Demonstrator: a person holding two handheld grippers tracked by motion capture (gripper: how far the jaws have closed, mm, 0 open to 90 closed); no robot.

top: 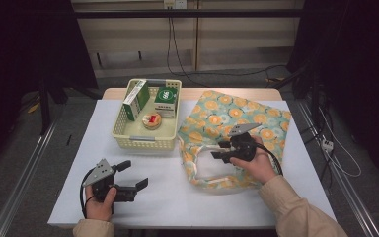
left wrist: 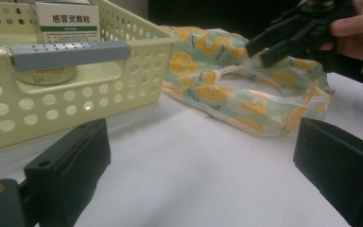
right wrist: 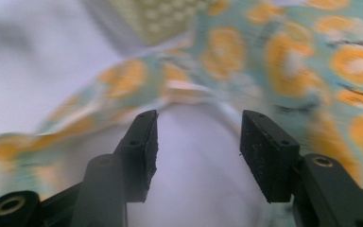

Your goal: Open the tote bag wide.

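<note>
Nearest me, my left gripper [top: 131,179] rests low on the white table sheet [top: 168,197] with its jaws spread wide and nothing between them; it is parked, well apart from the work.

A little farther out, my right gripper [top: 220,150] hangs over the loop handle [top: 205,153] of the soft teal cloth bag printed with orange flowers [top: 237,123], which lies flat at the right of the table, just beside the basket. Its jaws stand apart with only bare sheet showing between them, so the handle is released. My worry: the right gripper view is smeared, so I am aiming at thin, limp fabric from a poor picture. Closing now could pinch air, or catch both layers and drag the whole bag instead of opening its mouth.

Farther still sits the pale yellow perforated plastic basket [top: 143,140] holding green-and-white boxes [top: 166,101] and a small round tin [top: 152,121]. A tug on the bag toward it could nudge the basket or bunch cloth against its wall.
</note>
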